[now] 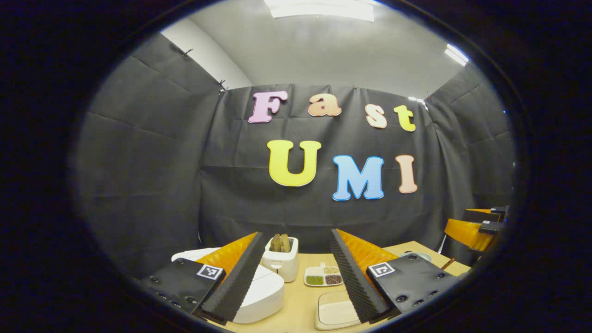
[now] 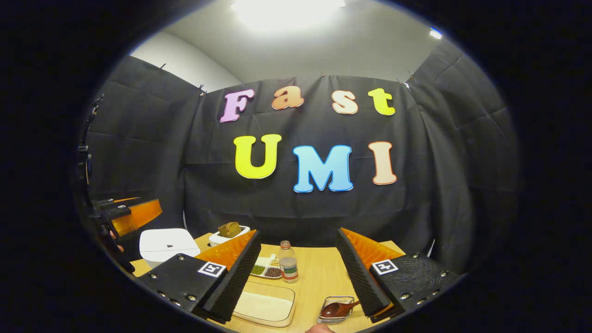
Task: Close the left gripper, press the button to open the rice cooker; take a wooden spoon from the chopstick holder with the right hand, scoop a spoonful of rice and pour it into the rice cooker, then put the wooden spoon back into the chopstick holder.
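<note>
In the left gripper view my left gripper is open above the table with nothing between its fingers. The white rice cooker sits low on the left with its lid down, partly behind my left finger. In the right gripper view my right gripper is also open and holds nothing. The wooden spoon lies in the metal chopstick holder, just inside my right finger. A clear tray of white rice sits by my left finger. The rice cooker is far left there, with the left gripper above it.
A white toaster with bread stands behind the cooker. A divided dish of beans lies mid-table, with the rice tray nearer. A small bottle stands between dish and holder. The right gripper hangs at far right.
</note>
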### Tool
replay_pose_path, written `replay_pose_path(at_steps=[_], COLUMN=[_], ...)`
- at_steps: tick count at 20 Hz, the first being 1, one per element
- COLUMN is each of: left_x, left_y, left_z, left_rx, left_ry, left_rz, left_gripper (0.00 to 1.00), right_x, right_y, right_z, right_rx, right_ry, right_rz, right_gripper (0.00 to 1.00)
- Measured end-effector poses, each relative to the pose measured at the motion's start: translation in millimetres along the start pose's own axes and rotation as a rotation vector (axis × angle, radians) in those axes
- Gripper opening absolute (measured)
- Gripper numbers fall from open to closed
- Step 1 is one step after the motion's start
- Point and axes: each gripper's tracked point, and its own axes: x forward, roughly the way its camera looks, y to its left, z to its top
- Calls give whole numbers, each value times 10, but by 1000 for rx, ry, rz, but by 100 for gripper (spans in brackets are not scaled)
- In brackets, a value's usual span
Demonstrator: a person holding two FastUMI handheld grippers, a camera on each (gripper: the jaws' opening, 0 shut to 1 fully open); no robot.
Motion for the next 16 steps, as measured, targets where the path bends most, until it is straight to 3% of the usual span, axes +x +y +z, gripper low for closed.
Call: replay_pose_path(at_steps=[6,16], left_x=[-168,-180], left_y=[42,200], left_z=[-45,44], left_rx=[12,14], left_ry=[2,-14], left_rz=[27,44], left_gripper=[98,98], right_x=[40,111], right_y=[333,468], right_z=[5,115], right_rx=[11,13], right_ry=[-18,-34], right_rz=[42,44], right_gripper=[99,99])
